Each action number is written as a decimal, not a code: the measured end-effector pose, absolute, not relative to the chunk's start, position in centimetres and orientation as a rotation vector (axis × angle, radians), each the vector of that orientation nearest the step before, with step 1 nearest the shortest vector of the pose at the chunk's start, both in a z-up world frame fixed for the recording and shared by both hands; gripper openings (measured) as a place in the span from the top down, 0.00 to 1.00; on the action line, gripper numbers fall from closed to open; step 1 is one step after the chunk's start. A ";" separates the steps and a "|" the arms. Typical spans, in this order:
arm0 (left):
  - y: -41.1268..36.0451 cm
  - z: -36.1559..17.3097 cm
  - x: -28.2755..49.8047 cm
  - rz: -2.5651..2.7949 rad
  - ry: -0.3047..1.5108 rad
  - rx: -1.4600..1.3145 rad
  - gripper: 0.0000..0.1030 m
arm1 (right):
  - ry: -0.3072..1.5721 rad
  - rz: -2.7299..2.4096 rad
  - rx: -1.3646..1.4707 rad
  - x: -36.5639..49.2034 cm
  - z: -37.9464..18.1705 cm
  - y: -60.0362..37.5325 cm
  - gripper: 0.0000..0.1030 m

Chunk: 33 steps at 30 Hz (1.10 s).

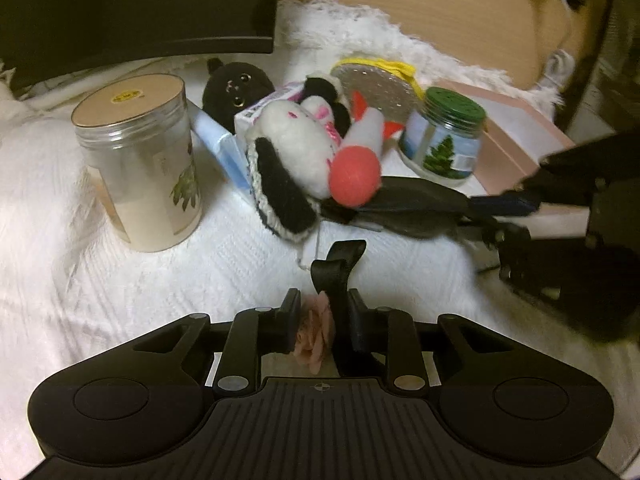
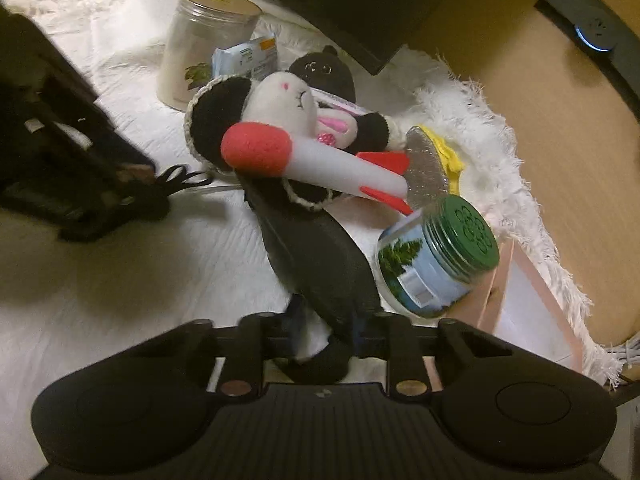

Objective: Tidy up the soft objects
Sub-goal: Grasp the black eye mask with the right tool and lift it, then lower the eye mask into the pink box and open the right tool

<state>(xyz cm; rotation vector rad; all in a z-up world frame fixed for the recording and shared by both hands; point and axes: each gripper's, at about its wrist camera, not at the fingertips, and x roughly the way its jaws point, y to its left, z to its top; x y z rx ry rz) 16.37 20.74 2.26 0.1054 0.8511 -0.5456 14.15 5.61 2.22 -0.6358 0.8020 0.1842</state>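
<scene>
The left gripper (image 1: 320,316) pinches a pink flower (image 1: 314,332) with a black strap; the right gripper (image 2: 324,332) clamps a black sock (image 2: 316,264). Ahead of both, the toy pile (image 1: 296,148) looks unsorted.

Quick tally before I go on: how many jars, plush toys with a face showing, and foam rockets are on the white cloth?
Jars: 2 (tall clear jar, green-lidded jar)
Plush toys with a face showing: 2 (black plush, white bunny)
Foam rockets: 1 (red-tipped rocket)
Total: 5
</scene>
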 end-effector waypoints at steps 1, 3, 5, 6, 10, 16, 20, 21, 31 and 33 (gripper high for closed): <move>21.1 2.4 16.3 -0.562 0.851 0.107 0.73 | 0.819 0.187 -0.626 14.3 2.7 5.9 0.90; 22.0 2.8 16.3 -0.600 0.851 0.102 0.73 | 0.835 0.182 -0.597 13.9 4.2 6.0 0.92; 22.9 3.3 16.2 -0.632 0.853 0.086 0.73 | 0.839 0.181 -0.550 13.0 5.8 6.2 0.94; 23.3 3.7 16.1 -0.647 0.851 0.075 0.73 | 0.839 0.179 -0.528 12.6 6.6 6.2 0.94; 24.4 5.9 16.2 -0.691 0.828 0.023 0.73 | 0.835 0.169 -0.402 11.2 10.7 5.6 0.97; 22.5 10.2 18.0 -0.707 0.756 -0.043 0.73 | 0.737 0.139 -0.263 10.1 17.0 2.5 0.98; 17.3 14.1 19.6 -0.791 0.679 -0.047 0.73 | 0.625 0.040 -0.195 8.7 20.4 -1.7 0.98; 15.4 15.1 20.1 -0.820 0.663 -0.050 0.73 | 0.599 0.008 -0.191 8.1 20.9 -2.7 0.98; -3.8 13.6 25.7 -0.900 0.802 -0.150 0.70 | 0.563 -0.260 -0.086 3.6 19.8 -13.1 0.97; -4.6 12.5 25.1 -0.854 0.774 -0.101 0.70 | 0.557 -0.291 -0.060 3.9 19.3 -14.6 0.97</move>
